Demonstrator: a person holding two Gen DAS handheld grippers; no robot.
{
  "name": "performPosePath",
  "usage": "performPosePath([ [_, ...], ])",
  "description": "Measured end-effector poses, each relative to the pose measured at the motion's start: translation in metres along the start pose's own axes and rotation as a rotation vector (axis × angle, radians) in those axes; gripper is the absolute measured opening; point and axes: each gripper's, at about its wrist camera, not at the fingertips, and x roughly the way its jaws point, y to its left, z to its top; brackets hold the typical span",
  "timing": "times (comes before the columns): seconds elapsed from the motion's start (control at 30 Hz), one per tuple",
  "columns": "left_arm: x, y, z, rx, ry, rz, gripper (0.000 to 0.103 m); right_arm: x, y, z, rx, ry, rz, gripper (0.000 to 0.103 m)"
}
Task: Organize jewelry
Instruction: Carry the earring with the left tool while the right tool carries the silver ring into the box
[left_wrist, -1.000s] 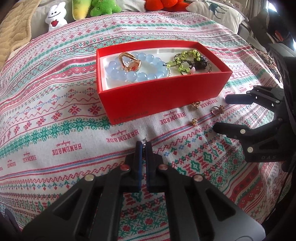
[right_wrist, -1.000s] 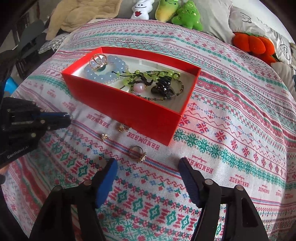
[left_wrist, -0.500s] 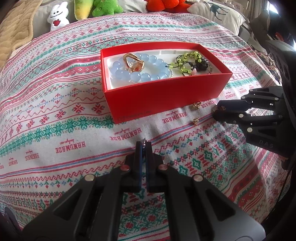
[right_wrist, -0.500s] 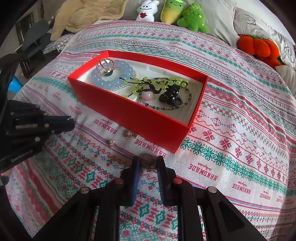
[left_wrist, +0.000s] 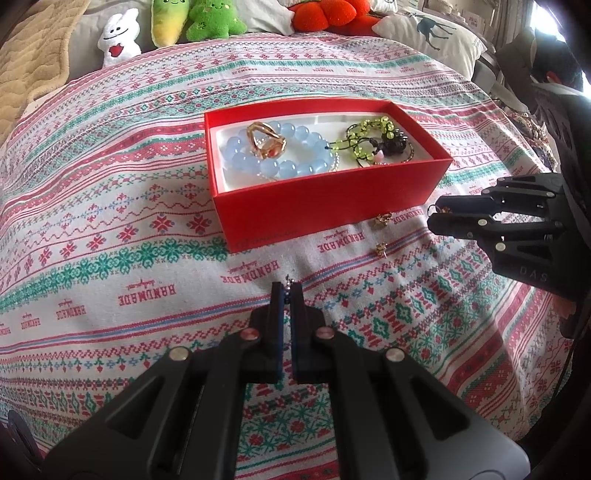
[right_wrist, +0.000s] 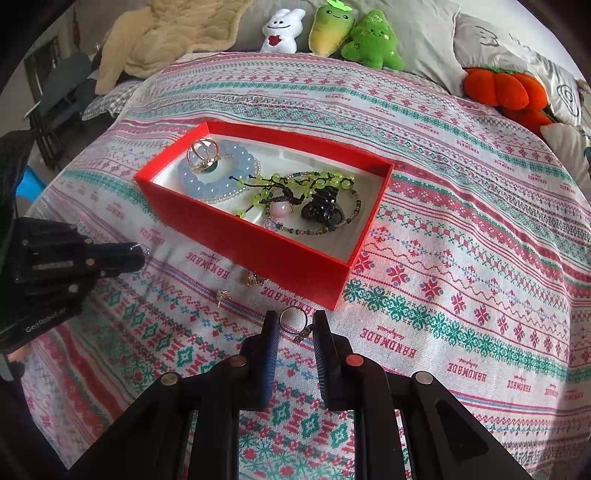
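Your right tool (right_wrist: 294, 328) is pinching a ring (right_wrist: 293, 317) just near of the red box (right_wrist: 258, 242) on the bed. Your left tool (left_wrist: 287, 293) is staying pressed together on a tiny silver piece (left_wrist: 288, 279), while two earrings (right_wrist: 236, 288) are lying beside the box.

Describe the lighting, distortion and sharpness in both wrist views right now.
Left wrist view: soft daylight, strong fisheye bending of the bedspread, dark corner vignetting; the red box is sharp, the nearby left gripper slightly soft. Right wrist view: same barrel distortion, faint shadow before the red box, ring in the right gripper in focus.
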Motion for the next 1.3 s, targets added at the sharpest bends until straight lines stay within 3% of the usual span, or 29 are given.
performPosePath([
  [0.67,-0.021,0.004,-0.004,-0.031,-0.036,-0.012,0.003,-0.019,0.0,0.005,0.012,-0.039,0.014,0.019],
  [1.3,-0.036,-0.007,0.044,-0.084,-0.087,0.001,0.004,-0.048,-0.003,0.036,0.059,-0.126,0.025,0.019],
])
